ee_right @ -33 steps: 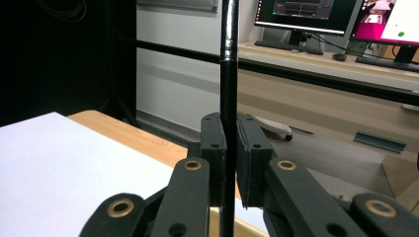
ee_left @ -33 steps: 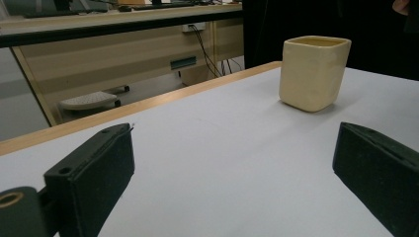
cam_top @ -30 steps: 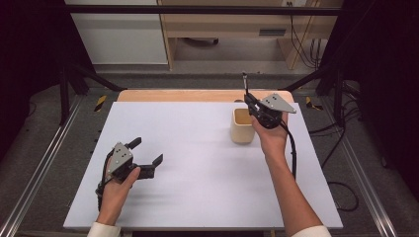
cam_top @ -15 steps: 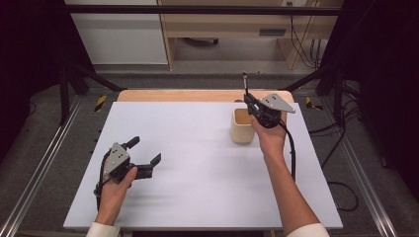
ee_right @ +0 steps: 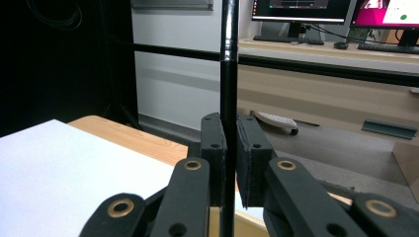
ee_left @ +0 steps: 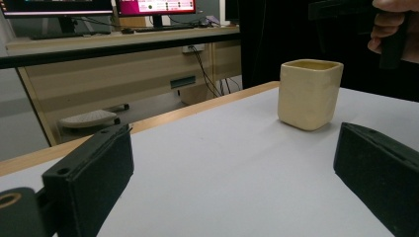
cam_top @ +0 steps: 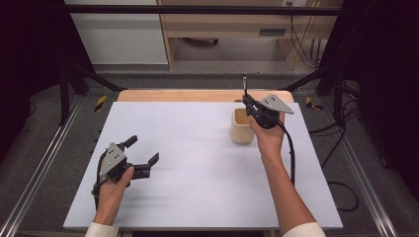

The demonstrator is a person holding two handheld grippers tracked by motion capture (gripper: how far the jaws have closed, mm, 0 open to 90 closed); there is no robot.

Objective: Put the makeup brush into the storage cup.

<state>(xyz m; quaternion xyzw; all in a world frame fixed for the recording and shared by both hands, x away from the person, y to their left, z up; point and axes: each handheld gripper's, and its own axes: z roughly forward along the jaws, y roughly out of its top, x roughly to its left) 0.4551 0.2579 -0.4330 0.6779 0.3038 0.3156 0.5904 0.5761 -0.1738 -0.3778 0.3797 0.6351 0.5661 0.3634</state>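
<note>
Cream squarish cup (cam_top: pixel 241 127); right claw (ee_right: pixel 228 163) clamps thin glossy black rod (ee_right: pixel 229 74).

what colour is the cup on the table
Pale cream-yellow cup, plain with no pattern; the left gripper view shows it best.

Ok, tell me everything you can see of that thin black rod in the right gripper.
The rod is thin, straight, glossy black, maybe metal or plastic. It stands upright, clamped between the pads of the right gripper, and runs well above them. In the high view its top looks slightly thicker. It hangs above the cream cup; its lower end is hidden.
</note>
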